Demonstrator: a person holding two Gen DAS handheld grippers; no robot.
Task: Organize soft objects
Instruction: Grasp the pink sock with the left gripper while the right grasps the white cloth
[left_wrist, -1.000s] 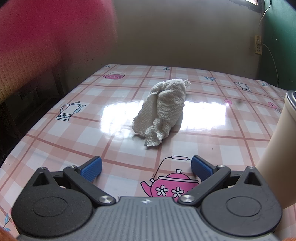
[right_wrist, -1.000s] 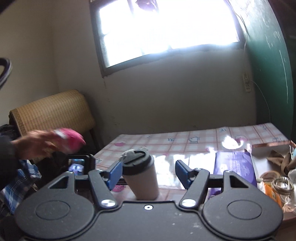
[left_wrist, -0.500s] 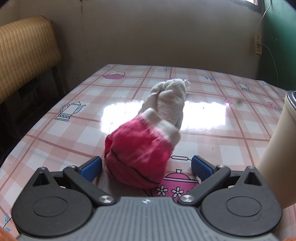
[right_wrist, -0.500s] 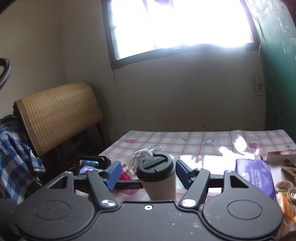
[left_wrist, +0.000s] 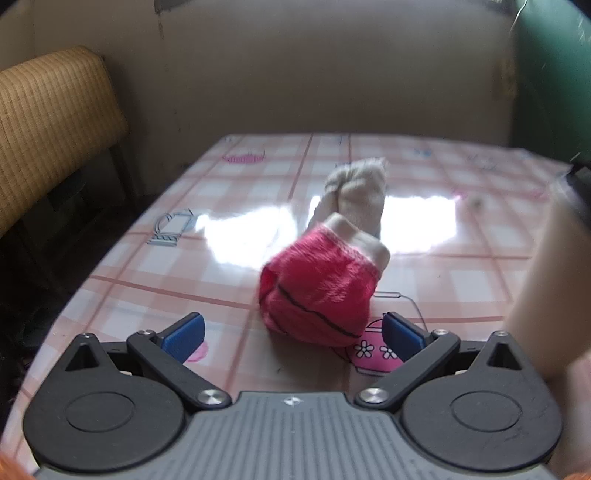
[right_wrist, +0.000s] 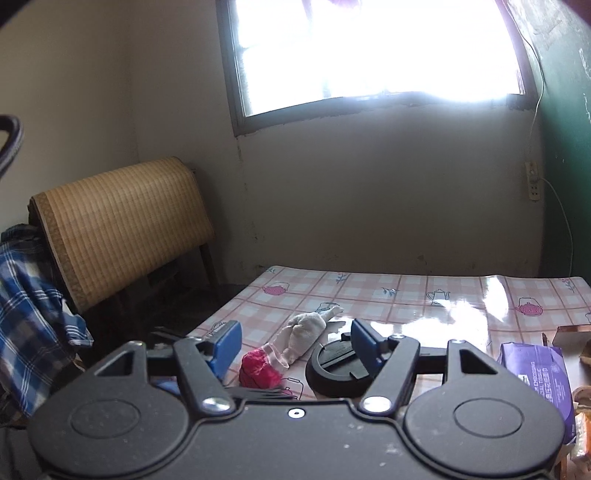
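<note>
I see a table (right_wrist: 406, 295) covered in glossy pink-and-white check oilcloth printed with teapots; window glare washes out its middle. On it lies a red balled sock (left_wrist: 317, 291) with a pale cuff, and just behind, touching it, a crumpled white cloth (left_wrist: 356, 192). To their right stands a cup with a black lid (right_wrist: 334, 369). Further right lies a purple tissue pack (right_wrist: 535, 376), with a brown box (right_wrist: 569, 334) behind it.

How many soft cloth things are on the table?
2. A red rolled cloth lies just ahead of the open left tool. A white crumpled cloth sits right behind it, farther along the table. More could be hidden out of view.
</note>
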